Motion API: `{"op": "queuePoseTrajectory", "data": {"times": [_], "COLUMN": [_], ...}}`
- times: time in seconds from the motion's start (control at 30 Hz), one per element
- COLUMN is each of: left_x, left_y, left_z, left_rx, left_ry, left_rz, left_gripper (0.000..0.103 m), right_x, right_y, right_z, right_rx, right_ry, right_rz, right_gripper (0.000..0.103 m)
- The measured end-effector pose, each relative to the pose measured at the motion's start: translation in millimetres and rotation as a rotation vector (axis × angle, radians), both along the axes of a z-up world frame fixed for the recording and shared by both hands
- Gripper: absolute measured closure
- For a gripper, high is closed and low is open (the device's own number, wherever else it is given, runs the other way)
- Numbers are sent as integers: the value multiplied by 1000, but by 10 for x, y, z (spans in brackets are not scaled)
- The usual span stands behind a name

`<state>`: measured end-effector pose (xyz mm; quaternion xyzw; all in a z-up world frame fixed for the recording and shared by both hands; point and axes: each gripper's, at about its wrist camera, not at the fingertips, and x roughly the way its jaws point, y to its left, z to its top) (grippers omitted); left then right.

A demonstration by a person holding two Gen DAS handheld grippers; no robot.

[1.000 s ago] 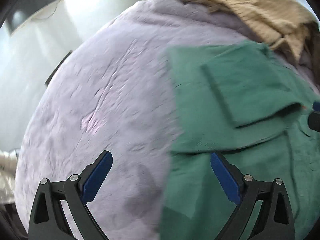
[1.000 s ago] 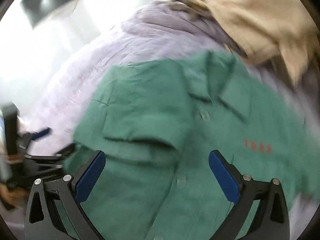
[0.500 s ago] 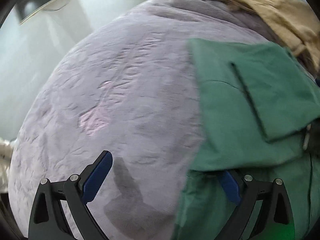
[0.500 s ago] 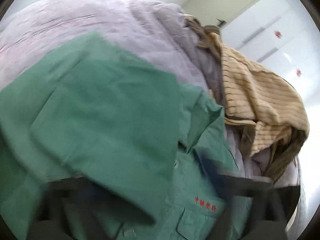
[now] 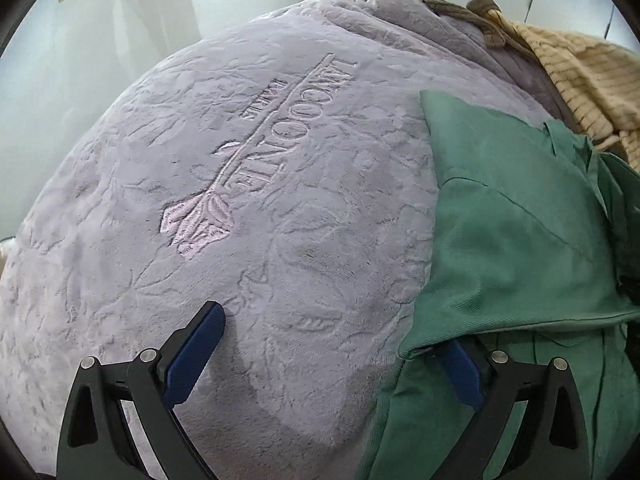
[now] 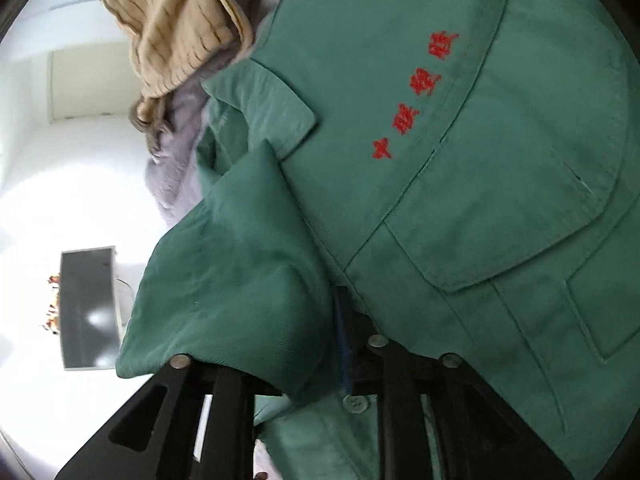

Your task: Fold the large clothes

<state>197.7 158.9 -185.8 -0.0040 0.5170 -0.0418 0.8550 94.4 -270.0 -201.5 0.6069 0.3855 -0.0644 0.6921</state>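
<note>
Change: right gripper (image 6: 340,344) rolled sideways since the earlier frame; jaws narrow, opening, with a fold of green shirt (image 6: 460,160) between them.
Shirt: spread on lilac blanket (image 5: 248,208).
Left gripper (image 5: 328,360): angled down, jaws wide, one finger under the shirt edge.

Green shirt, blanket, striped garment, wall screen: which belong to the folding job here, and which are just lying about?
In the job:
green shirt
left tongs, wide open at the shirt's edge
right tongs, opening, shirt cloth between them

Lying about:
lilac blanket underneath
tan striped garment
dark screen on the wall
</note>
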Motion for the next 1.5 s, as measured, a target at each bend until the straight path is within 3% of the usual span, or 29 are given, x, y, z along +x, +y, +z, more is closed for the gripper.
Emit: {"op": "queuePoseTrajectory", "data": {"times": [0.13, 0.23, 0.33, 0.47, 0.6, 0.73, 0.83, 1.0, 1.1, 1.3, 1.37, 1.4, 1.43, 1.47, 1.5], "left_x": [-12, -24, -6, -55, -312, -423, -63, 833, 1287, 1595, 1589, 1587, 1586, 1591, 1592], "left_y": [98, 90, 74, 90, 131, 237, 181, -286, -564, -796, -806, -819, -827, -831, -818], "left_z": [61, 79, 78, 141, 288, 561, 678, 511, 270, 16, 4, 3, 14, 30, 51], "left_rx": [-41, -39, -28, -29, 8, -18, -84, -152, -168, -150, -149, -142, -140, -158, -198], "left_ry": [4, -1, -4, 4, 53, 49, 46, 51, 110, 197, 204, 212, 209, 205, 214], "left_rz": [9, -12, -43, -97, -222, -274, -283, -302, -291, -279, -281, -285, -292, -308, -326], "left_gripper": [2, 2, 2, 2, 2, 2, 2, 2, 2, 3, 17, 34, 62, 82, 98], "right_x": [-89, -194, -297, -560, -822, -925, -781, -415, -214, 78, 79, 109, 111, 142, 207], "right_y": [-210, -346, -435, -524, -403, -100, 321, 1190, 1660, 2153, 2188, 2178, 2179, 2177, 2201], "right_z": [154, 52, 61, 7, 124, 280, 358, 292, 184, -3, -57, -97, -116, -135, -132], "right_rx": [10, 73, 23, 93, 56, 4, -1, 83, 150, 185, 191, 204, 220, 238, 246], "right_ry": [-50, -19, 20, 31, 48, 29, -2, -61, -87, -104, -86, -81, -79, -82, -80], "right_rz": [-86, -142, -171, -260, -173, -34, 121, 300, 349, 376, 351, 328, 319, 314, 325], "right_gripper": [75, 75, 73, 60, 60, 51, 51, 51, 51, 51, 51, 51, 53, 78, 97]}}
